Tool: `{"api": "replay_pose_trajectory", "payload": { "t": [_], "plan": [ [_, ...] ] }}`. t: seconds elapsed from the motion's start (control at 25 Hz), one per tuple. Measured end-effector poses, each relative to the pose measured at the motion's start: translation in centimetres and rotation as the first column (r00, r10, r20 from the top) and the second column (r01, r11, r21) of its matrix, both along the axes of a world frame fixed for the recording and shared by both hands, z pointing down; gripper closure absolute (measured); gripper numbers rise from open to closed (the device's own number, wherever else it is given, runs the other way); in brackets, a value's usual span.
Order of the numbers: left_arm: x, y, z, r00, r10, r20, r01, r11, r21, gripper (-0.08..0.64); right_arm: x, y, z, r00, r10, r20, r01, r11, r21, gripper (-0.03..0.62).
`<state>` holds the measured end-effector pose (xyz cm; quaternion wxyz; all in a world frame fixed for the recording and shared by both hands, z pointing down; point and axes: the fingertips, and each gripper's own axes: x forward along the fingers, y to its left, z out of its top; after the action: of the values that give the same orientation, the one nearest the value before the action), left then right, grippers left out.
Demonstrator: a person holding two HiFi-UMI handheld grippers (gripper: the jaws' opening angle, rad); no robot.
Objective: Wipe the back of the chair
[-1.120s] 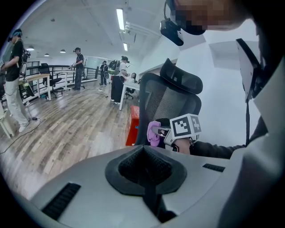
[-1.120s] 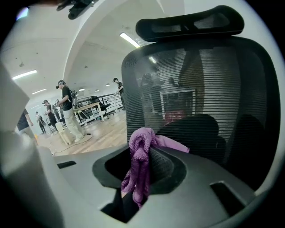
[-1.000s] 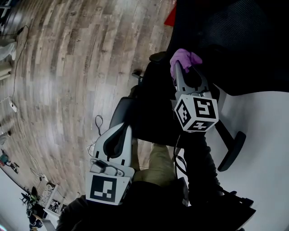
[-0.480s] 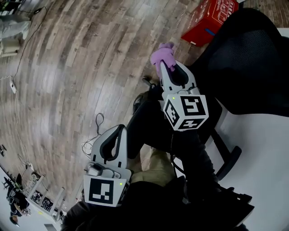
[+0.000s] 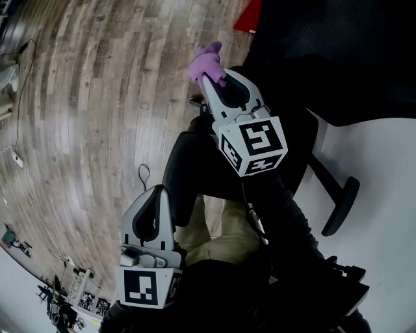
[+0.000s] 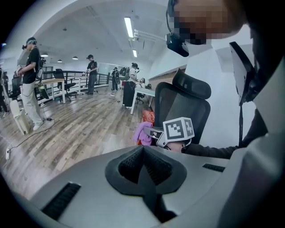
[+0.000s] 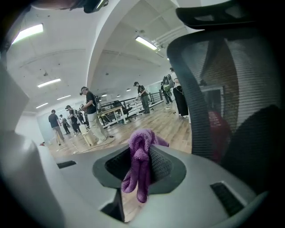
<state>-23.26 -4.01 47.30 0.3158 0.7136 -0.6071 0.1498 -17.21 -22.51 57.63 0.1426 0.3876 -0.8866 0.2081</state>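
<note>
The black mesh chair back (image 5: 338,52) fills the upper right of the head view and the right side of the right gripper view, as the chair back (image 7: 231,89). My right gripper (image 5: 211,78) is shut on a purple cloth (image 5: 207,64), just left of the chair's edge and apart from the mesh. The purple cloth (image 7: 139,164) hangs bunched from the right gripper (image 7: 141,147). My left gripper (image 5: 156,192) is low at the left, away from the chair. In its own view the left gripper (image 6: 143,149) is shut and holds nothing, with the chair (image 6: 182,107) beyond.
A red box (image 5: 250,16) lies on the wooden floor (image 5: 97,97) behind the chair. The chair's armrest (image 5: 338,205) juts out over a white surface (image 5: 383,182). Cables (image 5: 140,175) trail on the floor. Several people (image 6: 29,80) stand by desks farther off.
My right gripper has carried the purple cloth leftward, off the edge of the chair back and out over the floor. The left gripper has sunk slightly lower in the head view.
</note>
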Motion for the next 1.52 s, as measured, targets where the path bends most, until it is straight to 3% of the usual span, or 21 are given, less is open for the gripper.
{"api": "replay_pose_trajectory", "payload": {
  "t": [0.08,0.2,0.68,0.92,1.16,1.32,1.52],
  "plan": [
    [1.1,0.6,1.1,1.0,0.029,0.009,-0.028,0.997,-0.072,0.551,2.0,0.2,1.7,0.999,0.044,0.0,-0.044,0.999,-0.019,0.497],
    [2.1,0.4,2.0,0.996,0.082,0.035,-0.078,0.99,-0.115,0.551,4.3,0.4,3.7,0.995,0.096,-0.015,-0.097,0.995,-0.031,0.497],
    [7.2,-1.9,3.5,0.974,0.223,0.043,-0.215,0.965,-0.149,0.551,11.9,0.5,7.2,0.973,0.222,-0.069,-0.227,0.97,-0.084,0.497],
    [10.6,-2.8,3.2,0.959,0.28,0.038,-0.273,0.954,-0.124,0.551,16.4,0.4,7.2,0.956,0.282,-0.085,-0.289,0.953,-0.088,0.497],
    [13.9,-3.1,3.3,0.943,0.331,0.035,-0.324,0.936,-0.137,0.551,21.3,0.6,7.4,0.931,0.348,-0.106,-0.358,0.929,-0.091,0.497],
    [16.3,-3.7,3.1,0.928,0.371,0.032,-0.366,0.925,-0.106,0.551,24.7,0.8,7.7,0.913,0.389,-0.12,-0.401,0.911,-0.095,0.497],
    [19.0,-3.4,3.5,0.916,0.401,0.029,-0.393,0.908,-0.146,0.551,28.8,1.3,8.2,0.888,0.438,-0.139,-0.453,0.886,-0.101,0.497]
  ]
}}
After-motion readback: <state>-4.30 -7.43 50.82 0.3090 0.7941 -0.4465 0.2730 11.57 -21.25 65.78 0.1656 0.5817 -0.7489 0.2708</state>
